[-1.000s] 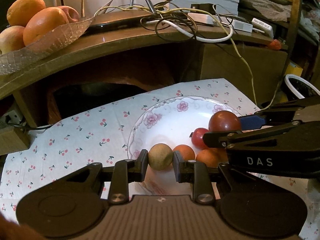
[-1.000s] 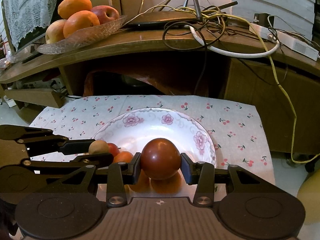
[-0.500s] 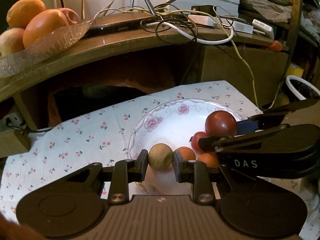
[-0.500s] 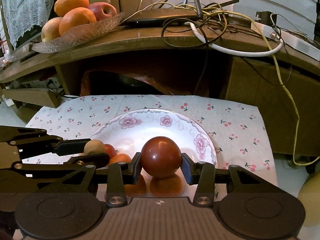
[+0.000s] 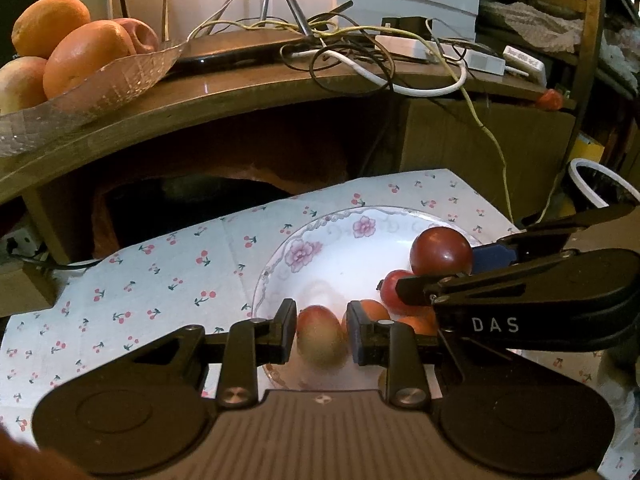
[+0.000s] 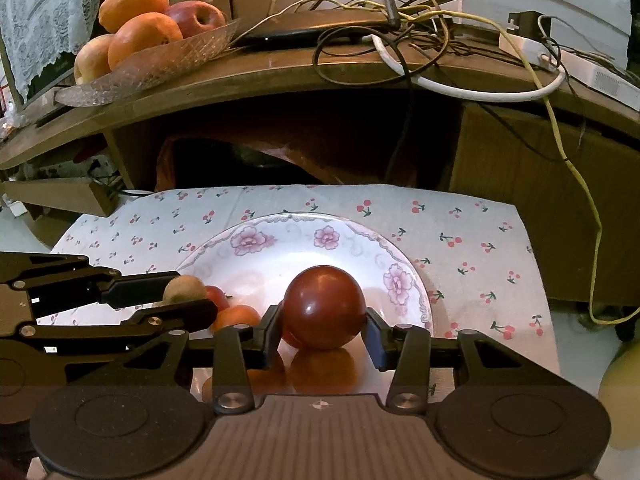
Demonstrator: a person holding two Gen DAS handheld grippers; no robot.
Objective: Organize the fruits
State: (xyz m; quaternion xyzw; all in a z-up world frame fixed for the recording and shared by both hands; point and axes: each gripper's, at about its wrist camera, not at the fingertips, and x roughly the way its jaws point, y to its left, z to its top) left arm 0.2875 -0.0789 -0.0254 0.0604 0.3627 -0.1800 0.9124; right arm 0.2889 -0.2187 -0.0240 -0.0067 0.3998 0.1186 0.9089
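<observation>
The left gripper (image 5: 321, 334) loosely brackets a blurred tan fruit (image 5: 321, 340), grip uncertain; the right gripper (image 6: 323, 330) clamps a dark red fruit (image 6: 323, 307) above the plate's (image 6: 280, 228) near rim.

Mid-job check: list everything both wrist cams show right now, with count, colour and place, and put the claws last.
Floral plate: one, white with pink flowers, on the cloth.
Cherry-print cloth: one, white and red, under the plate.
Dark red fruit: one, over the plate, between the right claw's fingers.
Tan-red fruit: one, blurred, over the plate's near rim, between the left claw's fingers.
Small fruits on plate: at least three, red and orange, between the claws.
Glass dish: one, clear, on the wooden shelf, left.
Shelf fruit: two orange, one red apple, one pale.
Cables: several, white, yellow, black, on the shelf.
Left claw: black.
Right claw: black.
</observation>
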